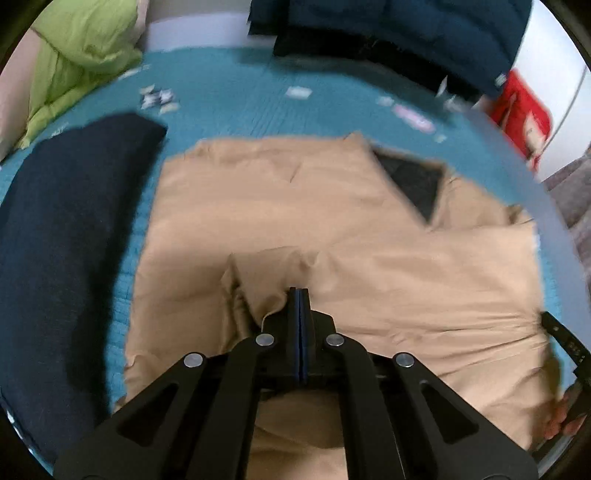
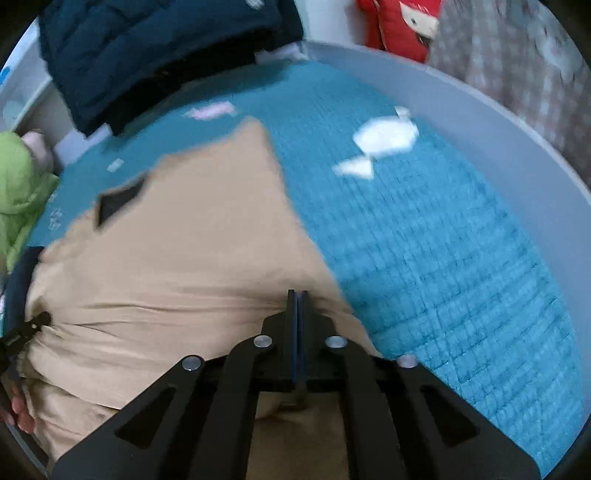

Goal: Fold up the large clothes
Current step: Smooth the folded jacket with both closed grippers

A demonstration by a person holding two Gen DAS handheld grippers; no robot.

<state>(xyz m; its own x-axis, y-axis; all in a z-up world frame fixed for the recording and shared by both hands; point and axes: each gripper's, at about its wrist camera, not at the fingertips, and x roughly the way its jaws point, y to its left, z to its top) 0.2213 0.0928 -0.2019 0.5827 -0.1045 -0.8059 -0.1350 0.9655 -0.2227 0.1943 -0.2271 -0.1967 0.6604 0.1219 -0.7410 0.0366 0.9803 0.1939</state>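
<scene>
The left gripper point(image 1: 299, 291) is clamped on a pinch of the tan garment point(image 1: 332, 206); the right gripper point(image 2: 297, 293) is closed, seemingly on its edge. The garment lies on the teal quilt point(image 2: 443, 240). Only the left view shows the folded navy garment point(image 1: 66, 229).

You have a plain tan cloth garment point(image 1: 332, 229) with a dark grey, faintly checked lining showing at its triangular neck opening point(image 1: 413, 184). It lies on a teal quilted bedspread point(image 2: 443, 258) with a fine grid stitch, printed with scattered white shapes point(image 2: 384, 136) and a pale pink patch point(image 2: 210, 110). To your left sits a solid navy folded cloth point(image 1: 70, 229), and beyond it a lime green padded cover point(image 1: 77, 51). At the far edge you see a dark blue quilted puffer jacket point(image 2: 155, 48) over black fabric. A red cushion point(image 2: 402, 26) carries white and dark markings. Your black metal grippers point(image 1: 299, 295) have blue pads and silver rivets.
</scene>
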